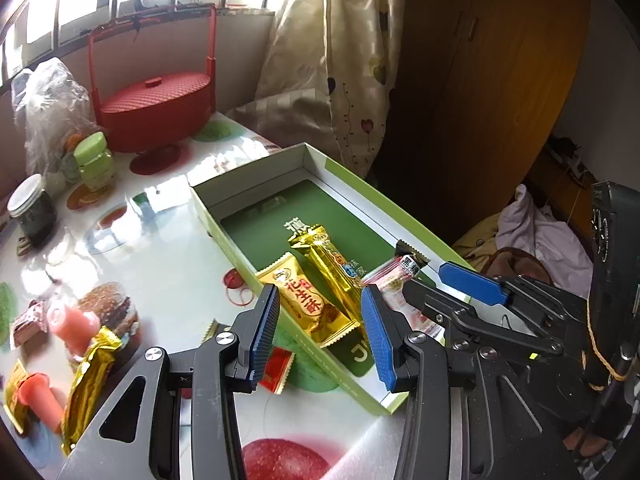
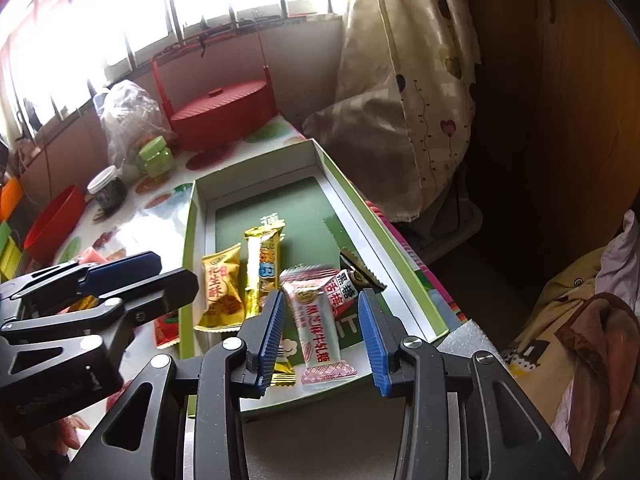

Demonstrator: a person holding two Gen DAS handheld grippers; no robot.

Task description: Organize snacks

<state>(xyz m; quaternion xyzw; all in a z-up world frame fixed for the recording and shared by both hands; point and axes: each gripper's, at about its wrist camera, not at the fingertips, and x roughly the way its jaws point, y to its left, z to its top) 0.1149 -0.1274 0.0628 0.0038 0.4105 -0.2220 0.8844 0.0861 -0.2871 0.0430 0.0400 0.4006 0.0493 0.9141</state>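
Now both grippers' fingers part-open, empty, over box [image 2: 344,184] near end; far end bare.

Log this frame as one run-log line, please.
left gripper: open, empty | right gripper: open over pink-white snack | green box: holds snacks | table: more snacks loose

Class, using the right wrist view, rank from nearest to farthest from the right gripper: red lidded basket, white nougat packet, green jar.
1. white nougat packet, between the right gripper fingers, in the box.
2. green jar, far left.
3. red lidded basket, by the window.
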